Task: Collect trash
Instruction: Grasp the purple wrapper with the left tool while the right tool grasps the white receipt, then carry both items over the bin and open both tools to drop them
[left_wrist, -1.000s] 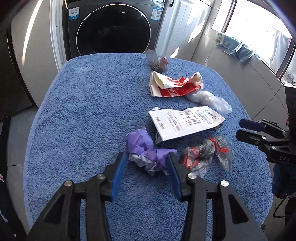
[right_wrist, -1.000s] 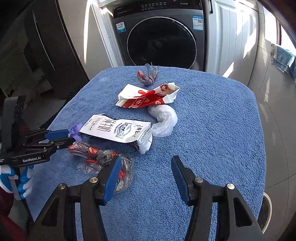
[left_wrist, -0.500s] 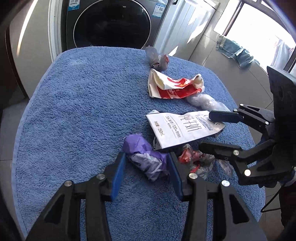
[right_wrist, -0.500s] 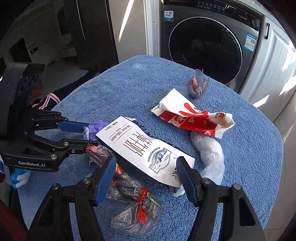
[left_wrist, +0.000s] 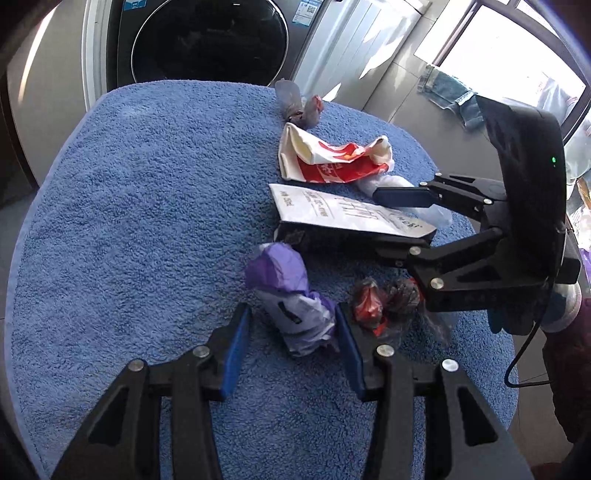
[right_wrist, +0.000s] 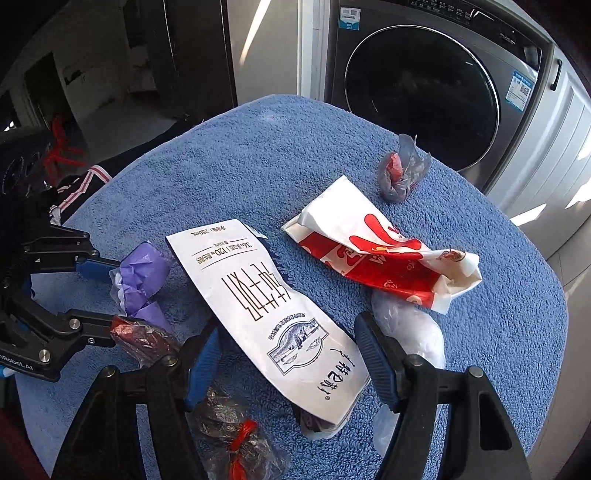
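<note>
Between left gripper (left_wrist: 291, 334) pads, purple wad (left_wrist: 288, 295), pads closing

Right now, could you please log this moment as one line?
left tool: closing around purple wad | right tool: closing around white carton

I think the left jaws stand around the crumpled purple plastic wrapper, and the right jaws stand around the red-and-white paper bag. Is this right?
Only the second part is wrong. The right wrist view shows the right gripper around the white printed paper pouch; the red-and-white paper bag lies beyond it. The left gripper does straddle the crumpled purple plastic wrapper.

2 paper bags (right_wrist: 266, 299), 4 plastic wads (right_wrist: 142, 280), 1 washer (right_wrist: 421, 92)
</note>
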